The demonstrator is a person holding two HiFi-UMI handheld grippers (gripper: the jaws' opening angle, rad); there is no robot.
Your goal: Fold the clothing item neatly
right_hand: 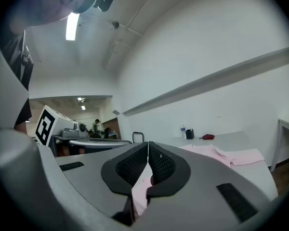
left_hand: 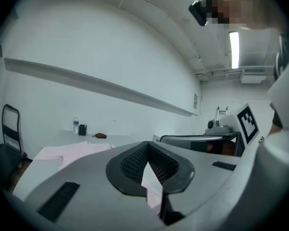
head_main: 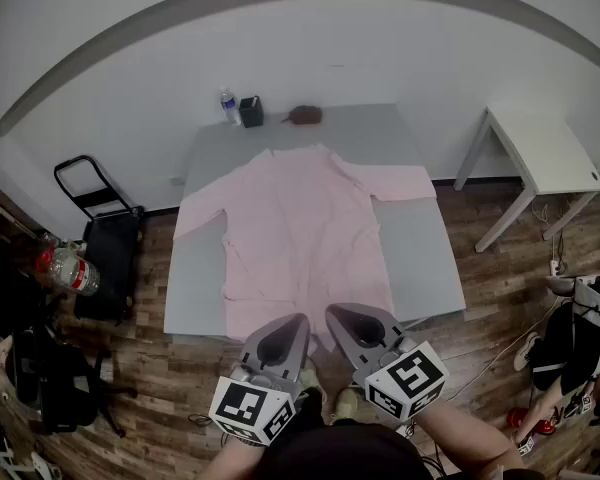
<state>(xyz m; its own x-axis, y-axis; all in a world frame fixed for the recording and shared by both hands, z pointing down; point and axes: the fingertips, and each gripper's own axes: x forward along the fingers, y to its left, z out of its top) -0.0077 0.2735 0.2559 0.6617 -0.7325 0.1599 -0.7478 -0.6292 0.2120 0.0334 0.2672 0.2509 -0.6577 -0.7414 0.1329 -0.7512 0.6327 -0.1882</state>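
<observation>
A pale pink long-sleeved garment (head_main: 300,228) lies spread flat on the grey table (head_main: 420,258), collar at the far side and both sleeves out sideways. Its near hem reaches the table's front edge. My left gripper (head_main: 300,320) and right gripper (head_main: 332,314) hover side by side over that front edge, just above the hem. Both are shut with nothing between the pads. In the left gripper view the closed gripper (left_hand: 148,152) points across the garment (left_hand: 72,150). The right gripper view shows the same for its gripper (right_hand: 148,146), with the garment (right_hand: 226,154) beyond.
At the table's far edge stand a water bottle (head_main: 229,106), a small black box (head_main: 251,112) and a dark red object (head_main: 304,115). A white side table (head_main: 540,153) is to the right. A hand cart (head_main: 90,183), bottles (head_main: 75,273) and bags crowd the floor at left.
</observation>
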